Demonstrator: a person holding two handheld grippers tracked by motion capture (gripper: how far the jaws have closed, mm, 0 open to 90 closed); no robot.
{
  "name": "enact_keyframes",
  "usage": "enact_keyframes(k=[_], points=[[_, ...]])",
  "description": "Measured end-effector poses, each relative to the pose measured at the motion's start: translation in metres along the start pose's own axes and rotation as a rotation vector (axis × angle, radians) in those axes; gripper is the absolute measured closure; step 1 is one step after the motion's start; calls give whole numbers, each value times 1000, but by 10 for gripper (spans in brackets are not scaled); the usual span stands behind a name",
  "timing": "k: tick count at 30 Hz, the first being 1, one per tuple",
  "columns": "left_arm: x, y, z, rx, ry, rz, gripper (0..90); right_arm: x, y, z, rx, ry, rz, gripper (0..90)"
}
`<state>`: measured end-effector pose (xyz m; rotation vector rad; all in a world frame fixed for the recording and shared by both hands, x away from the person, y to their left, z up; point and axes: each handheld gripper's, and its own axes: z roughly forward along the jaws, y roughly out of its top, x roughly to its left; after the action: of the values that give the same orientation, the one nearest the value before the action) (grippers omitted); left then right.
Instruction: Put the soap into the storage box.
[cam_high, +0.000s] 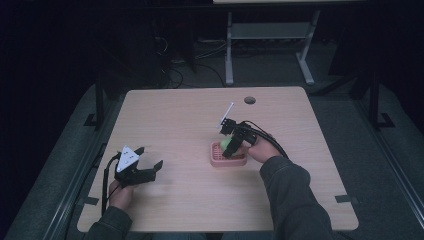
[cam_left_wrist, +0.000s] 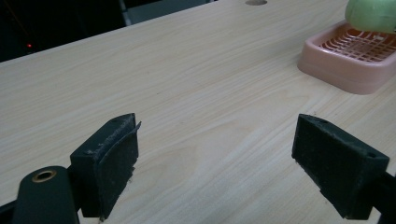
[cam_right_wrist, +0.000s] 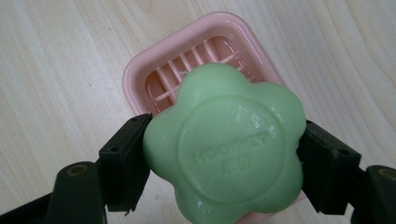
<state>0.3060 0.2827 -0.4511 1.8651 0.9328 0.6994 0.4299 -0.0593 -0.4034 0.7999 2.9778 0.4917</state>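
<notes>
Now: soap above dish.
Right tongs (cam_right_wrist: 224, 163) clench green soap (cam_right_wrist: 224, 149) over pink dish (cam_right_wrist: 140, 74); left tongs (cam_left_wrist: 215, 163) gape near table's (cam_left_wrist: 187, 70) left edge.

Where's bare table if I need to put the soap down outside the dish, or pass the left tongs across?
Bare wood runs between the left tongs and the pink soap dish, and across the far half up to the round hole. The near right corner is bare too. It is crowded only at the dish, where the right tongs hold the green soap above it.
</notes>
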Motion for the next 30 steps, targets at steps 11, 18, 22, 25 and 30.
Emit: enact_keyframes(k=[11, 18, 22, 25, 30], points=[[0, 0, 0, -1, 0, -1, 142, -3, 1, 8, 17, 2, 13, 259], [0, 0, 0, -1, 0, 0, 142, -3, 2, 11, 26, 0, 17, 258], [0, 0, 0, -5, 1, -5, 143, -4, 2, 12, 28, -5, 14, 258], [0, 0, 0, -5, 0, -3, 143, -4, 2, 12, 30, -3, 17, 258], [0, 0, 0, -3, 0, -1, 142, -4, 2, 12, 21, -2, 22, 258]])
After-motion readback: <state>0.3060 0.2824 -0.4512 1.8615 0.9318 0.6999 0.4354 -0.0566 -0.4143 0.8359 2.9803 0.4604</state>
